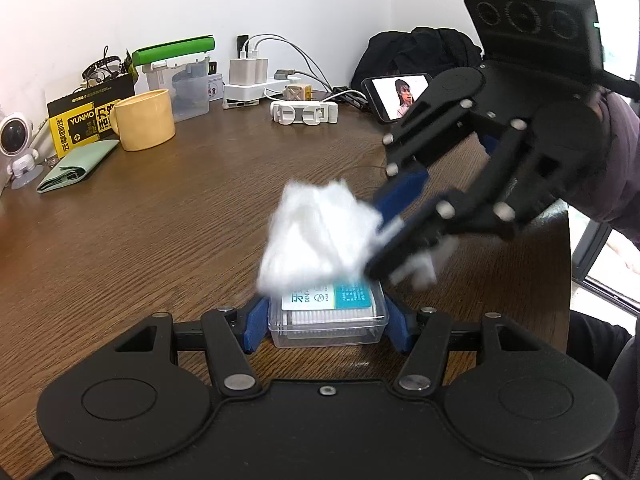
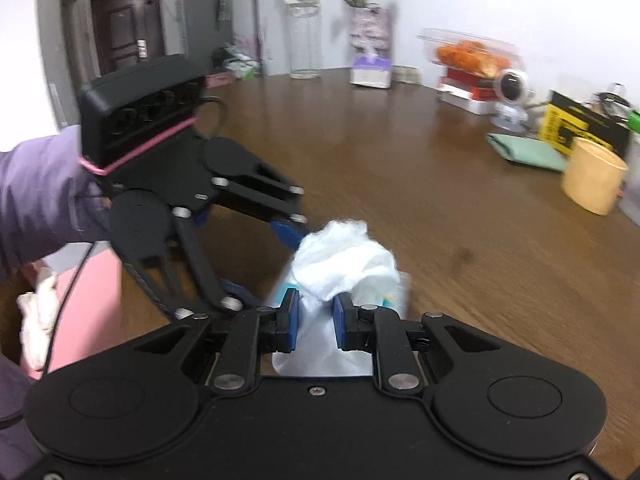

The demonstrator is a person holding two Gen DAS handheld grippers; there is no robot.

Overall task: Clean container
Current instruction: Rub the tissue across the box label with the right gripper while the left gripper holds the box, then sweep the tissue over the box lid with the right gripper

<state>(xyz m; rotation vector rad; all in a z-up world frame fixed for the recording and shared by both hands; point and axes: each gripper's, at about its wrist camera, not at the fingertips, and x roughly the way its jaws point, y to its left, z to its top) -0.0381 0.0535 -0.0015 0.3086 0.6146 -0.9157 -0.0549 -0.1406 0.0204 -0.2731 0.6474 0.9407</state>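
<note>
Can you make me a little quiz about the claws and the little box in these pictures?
1. True or false: the left claw grips the clear plastic box of white sticks by its sides.
2. What does the right claw hold? A) yellow mug B) crumpled white tissue C) phone
3. Fill in: the tissue is pressed on the box's ____.

Key:
1. True.
2. B, the crumpled white tissue.
3. Top; the yellow mug stands far back on the brown wooden table.

both grippers clamped, angled downward
</note>
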